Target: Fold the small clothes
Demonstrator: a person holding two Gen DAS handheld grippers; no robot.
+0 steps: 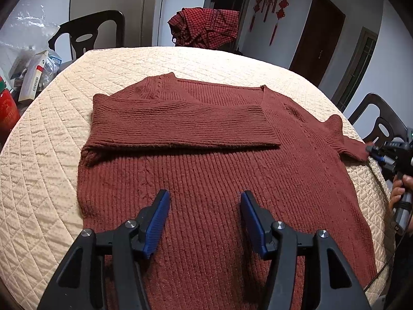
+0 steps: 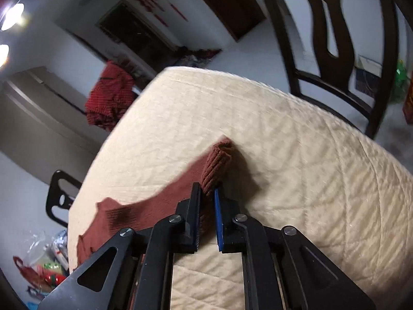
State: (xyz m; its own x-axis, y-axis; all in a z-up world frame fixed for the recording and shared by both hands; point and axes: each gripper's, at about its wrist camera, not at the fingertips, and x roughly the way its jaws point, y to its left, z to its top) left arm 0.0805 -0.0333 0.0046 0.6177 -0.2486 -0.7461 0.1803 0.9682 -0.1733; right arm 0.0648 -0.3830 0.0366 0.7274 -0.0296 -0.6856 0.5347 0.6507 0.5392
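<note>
Rust-red ribbed knit sweater (image 1: 211, 170) lies flat on the cream quilted cover (image 1: 46, 180) of the round table, neckline toward the far edge, hem toward you. One sleeve (image 1: 180, 124) is already folded across the chest, its cuff ending near the V of the neck. The other sleeve (image 2: 216, 165) runs out toward the table's right rim, and its cuff end stands lifted off the cover.

Your right gripper (image 2: 207, 191) is clamped on that lifted cuff: the blue pads sit close together with the ribbed knit pinched between them, fabric poking out past the tips. In the left wrist view you can see the same tool at the right edge, your hand (image 1: 398, 191) wrapped round its handle, tip at the sleeve end.

Your left gripper (image 1: 205, 193) hovers over the lower body of the sweater, jaws apart, nothing between the blue pads (image 1: 157, 222); I cannot tell whether the tips touch the knit.

Round the table: dark wooden chairs with cut-out backs (image 1: 87, 36), one at the far left, another at the right. Red checked cloth (image 1: 206, 28) is draped over a chair beyond the far edge. Red knotted hangings (image 1: 273, 2) on the pale wall beside a dark brown door (image 1: 317, 38). Boxes and plastic bags (image 1: 33, 72) are piled at the left.
</note>
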